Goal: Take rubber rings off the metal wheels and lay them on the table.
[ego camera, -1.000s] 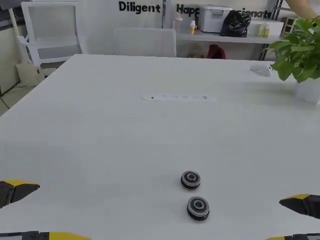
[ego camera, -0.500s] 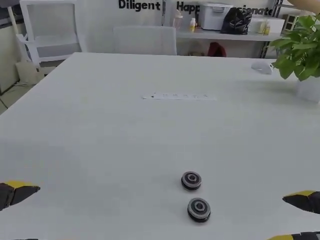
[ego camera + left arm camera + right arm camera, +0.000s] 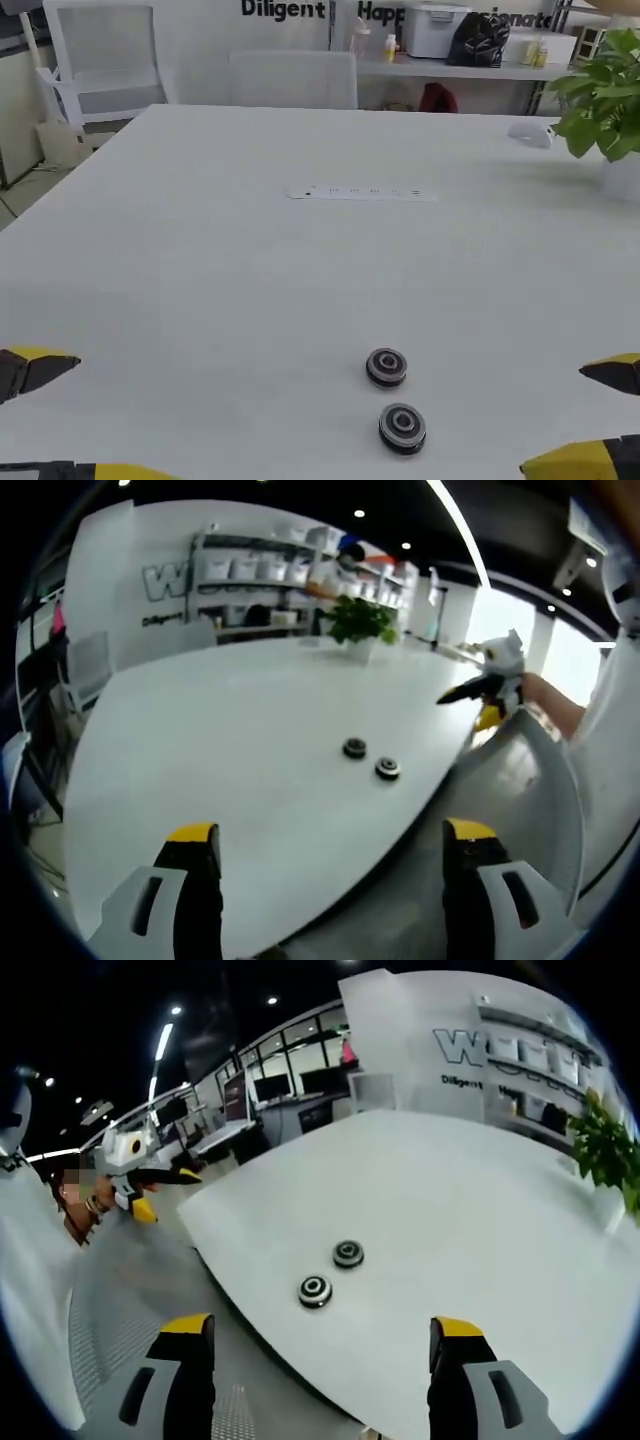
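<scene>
Two small metal wheels with dark rubber rings lie flat on the white table [image 3: 250, 280] near its front edge, the farther wheel [image 3: 386, 367] just behind the nearer wheel [image 3: 402, 427]. My left gripper [image 3: 100, 418] hovers at the front left, open and holding nothing, well apart from them. Front right, my right gripper [image 3: 555, 418] is also open with nothing in it. In the left gripper view the jaws of the left gripper [image 3: 330, 832] frame both wheels [image 3: 354, 747] [image 3: 387, 769]. The right gripper [image 3: 322, 1325] faces the same wheels [image 3: 348, 1253] [image 3: 314, 1291] from the other side.
A white power strip [image 3: 360, 192] lies mid-table. A potted plant [image 3: 600, 95] stands at the far right corner, a small white object [image 3: 530, 135] beside it. White chairs [image 3: 100, 60] and a shelf [image 3: 460, 68] stand beyond the far edge.
The head view has shifted slightly. Both grippers stay open near the front edge, the right one a little farther right in view. The wheels have not moved.
</scene>
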